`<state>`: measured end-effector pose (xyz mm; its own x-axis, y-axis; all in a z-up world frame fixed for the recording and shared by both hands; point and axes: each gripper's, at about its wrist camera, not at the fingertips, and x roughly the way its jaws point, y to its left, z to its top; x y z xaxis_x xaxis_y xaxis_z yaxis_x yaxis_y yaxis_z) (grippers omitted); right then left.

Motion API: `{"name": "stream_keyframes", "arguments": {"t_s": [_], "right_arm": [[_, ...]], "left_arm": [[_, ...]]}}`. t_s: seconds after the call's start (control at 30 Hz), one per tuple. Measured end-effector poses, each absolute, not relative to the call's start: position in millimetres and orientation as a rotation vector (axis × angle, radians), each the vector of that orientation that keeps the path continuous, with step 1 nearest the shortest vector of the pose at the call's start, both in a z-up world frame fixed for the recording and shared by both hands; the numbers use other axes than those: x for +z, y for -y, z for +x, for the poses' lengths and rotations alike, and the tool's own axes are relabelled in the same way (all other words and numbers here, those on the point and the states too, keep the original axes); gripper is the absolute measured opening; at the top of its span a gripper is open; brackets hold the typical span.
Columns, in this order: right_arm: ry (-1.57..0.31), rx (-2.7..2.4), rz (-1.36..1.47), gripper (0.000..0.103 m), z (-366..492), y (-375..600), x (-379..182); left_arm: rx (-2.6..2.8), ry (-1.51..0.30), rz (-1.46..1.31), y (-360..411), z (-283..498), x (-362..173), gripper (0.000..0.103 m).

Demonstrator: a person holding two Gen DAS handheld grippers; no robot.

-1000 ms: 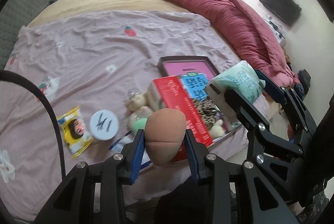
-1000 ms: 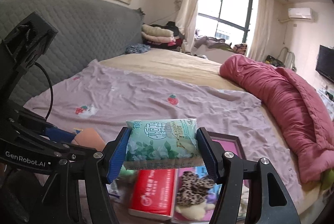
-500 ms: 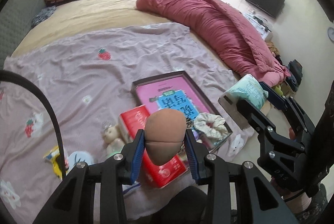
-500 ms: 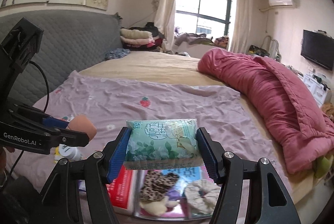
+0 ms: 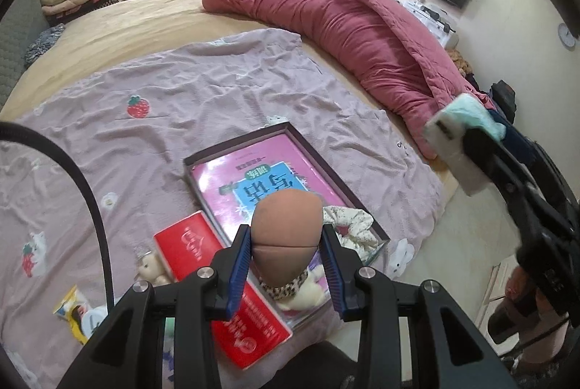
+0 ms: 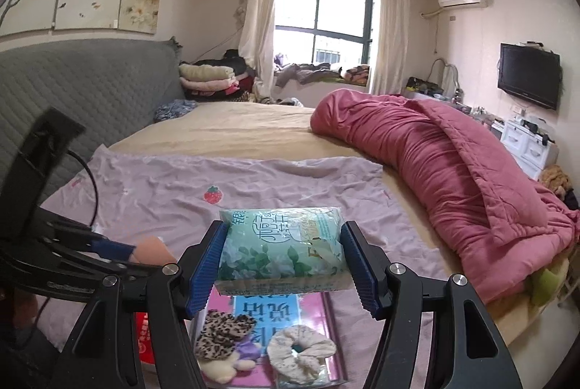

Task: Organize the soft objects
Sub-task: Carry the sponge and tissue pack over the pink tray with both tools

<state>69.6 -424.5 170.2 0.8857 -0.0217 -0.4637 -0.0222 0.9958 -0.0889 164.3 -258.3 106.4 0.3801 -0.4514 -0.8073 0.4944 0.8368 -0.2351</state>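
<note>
Tan and spongy, egg-shaped: a makeup sponge (image 5: 288,237), clamped between the blue-padded jaws of the left gripper (image 5: 286,264) at lower centre of the left wrist view, held in the air above the shallow dark-rimmed tray lined with a pink booklet (image 5: 348,188). Pale green and crinkly: a plastic pack of tissues printed with leaves (image 6: 281,249), pinched crosswise by the right gripper (image 6: 281,262) at centre of the right wrist view, likewise aloft over the tray. Already lying in the tray, low in that same view: a leopard-print fabric scrunchie (image 6: 223,329), a cream floral scrunchie (image 6: 301,347), a small cream plush piece (image 6: 217,369) with a purple scrap beside it. Seemingly about midway, then: some soft things boxed, two more in hand and not yet released. Still outside the tray on the mauve strawberry-print sheet (image 5: 152,92), lower left of the left wrist view: a red rectangular tissue pack (image 5: 217,291) touching the tray's near edge, a tiny plush bear (image 5: 150,271) just beside it, a yellow sachet with a face on it (image 5: 70,311) farther left. Legible writing scarce: large Chinese characters on the green pack and on the booklet's blue panel, white script on the red pack, none of it clear enough to transcribe; faint lettering on the left gripper's body at lower left of the right wrist view, blurred beyond reading.
</note>
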Motion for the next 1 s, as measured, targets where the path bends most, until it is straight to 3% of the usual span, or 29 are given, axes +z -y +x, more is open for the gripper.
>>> {"name": "stream_keyframes", "arguments": {"t_s": [0.23, 0.73, 1.0], "right_arm": [[-0.527, -0.013, -0.049, 0.066, 72.6, 442.8, 149.3], [-0.736, 0.003, -0.039, 0.066, 81.2, 441.2, 39.1], [-0.831, 0.031, -0.073, 0.066, 85.0, 430.8, -3.1]], "left_arm": [[-0.592, -1.073, 0.114, 293.2, 190.8, 77.3, 0.038], [-0.547, -1.296, 0.179, 331.3, 234.2, -21.3, 0.038], [-0.544, -1.417, 0.185, 335.2, 235.0, -45.6, 0.038]]}}
